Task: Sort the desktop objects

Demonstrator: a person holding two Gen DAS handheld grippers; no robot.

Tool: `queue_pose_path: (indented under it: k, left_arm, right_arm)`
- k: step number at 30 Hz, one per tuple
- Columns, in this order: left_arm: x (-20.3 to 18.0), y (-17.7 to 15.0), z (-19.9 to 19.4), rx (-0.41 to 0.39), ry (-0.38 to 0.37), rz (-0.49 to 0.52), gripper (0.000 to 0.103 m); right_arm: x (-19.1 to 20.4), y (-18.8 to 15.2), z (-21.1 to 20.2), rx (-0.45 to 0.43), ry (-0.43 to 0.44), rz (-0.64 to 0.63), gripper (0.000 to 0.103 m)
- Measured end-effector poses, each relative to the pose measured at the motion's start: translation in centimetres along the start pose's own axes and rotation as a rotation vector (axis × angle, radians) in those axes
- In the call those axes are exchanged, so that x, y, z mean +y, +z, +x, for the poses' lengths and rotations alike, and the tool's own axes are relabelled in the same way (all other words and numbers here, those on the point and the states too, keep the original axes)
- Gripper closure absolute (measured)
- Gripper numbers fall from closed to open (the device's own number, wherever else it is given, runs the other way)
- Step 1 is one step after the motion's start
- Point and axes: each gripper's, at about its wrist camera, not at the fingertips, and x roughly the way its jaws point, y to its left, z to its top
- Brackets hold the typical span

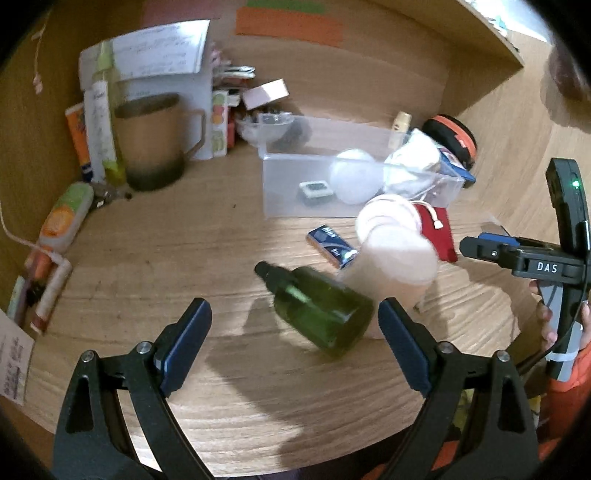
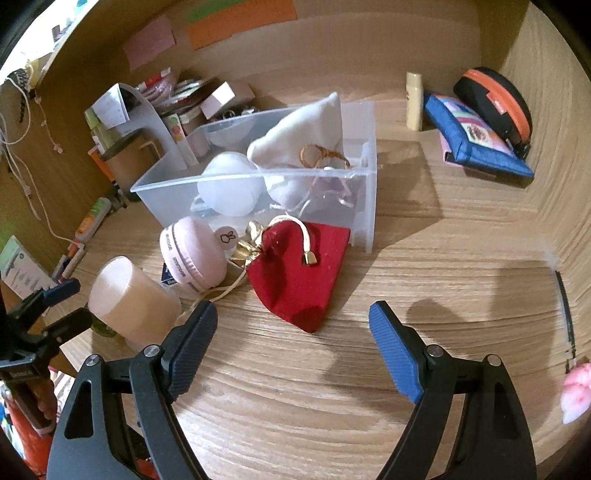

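Jaws standing apart on both: left gripper (image 1: 295, 325) framing the toppled green bottle (image 1: 317, 310) on the bench (image 1: 184, 251) | right gripper (image 2: 293, 325) facing the red pouch (image 2: 299, 269) | clear bin (image 2: 255, 177) waiting behind as the sorting spot.

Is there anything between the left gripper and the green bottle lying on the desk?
Nothing visible. The left gripper is open, and the green bottle lies on its side just ahead of the fingertips. A pink cylinder lies close on its right.

I see a wood-grain desk (image 2: 424, 266) beyond my fingers, boxed by wooden panels (image 2: 332, 48) carrying orange paper strips (image 1: 291, 24).
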Motion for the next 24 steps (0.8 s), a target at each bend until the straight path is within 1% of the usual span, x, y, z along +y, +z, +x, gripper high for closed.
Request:
queue_pose_path:
  k: [5,10,13,16,18,23,24]
  left_arm:
    - [0.5,-0.1,0.9,0.016,-0.028,-0.019,0.011]
    - [0.3,0.3,1.7,0.025,-0.058,-0.013,0.016]
    - [0.3,0.6,2.1,0.033,-0.07,-0.007,0.021]
    - [0.5,0.9,2.6,0.043,-0.072,-0.006,0.027]
    - [0.6,0.9,2.9,0.054,-0.079,-0.01,0.035]
    - [0.9,1.0,4.0,0.077,-0.086,-0.023,0.048]
    - [1.0,1.0,4.1,0.079,-0.09,-0.028,0.05]
  right_arm:
    - [-0.2,0.4,1.3,0.031,0.008,0.009,0.021]
    - [-0.4,1.1,2.9,0.071,0.032,0.03,0.021]
    - [-0.8,1.6,4.0,0.091,0.036,0.054,0.021]
    - [-0.9,2.2,4.6,0.087,0.021,0.055,0.021]
    - [-0.6,2.4,5.0,0.081,0.01,0.038,0.021]
    - [0.6,2.3,5.9,0.065,-0.038,-0.043,0.021]
    - [0.8,2.3,6.0,0.06,-0.044,-0.054,0.023]
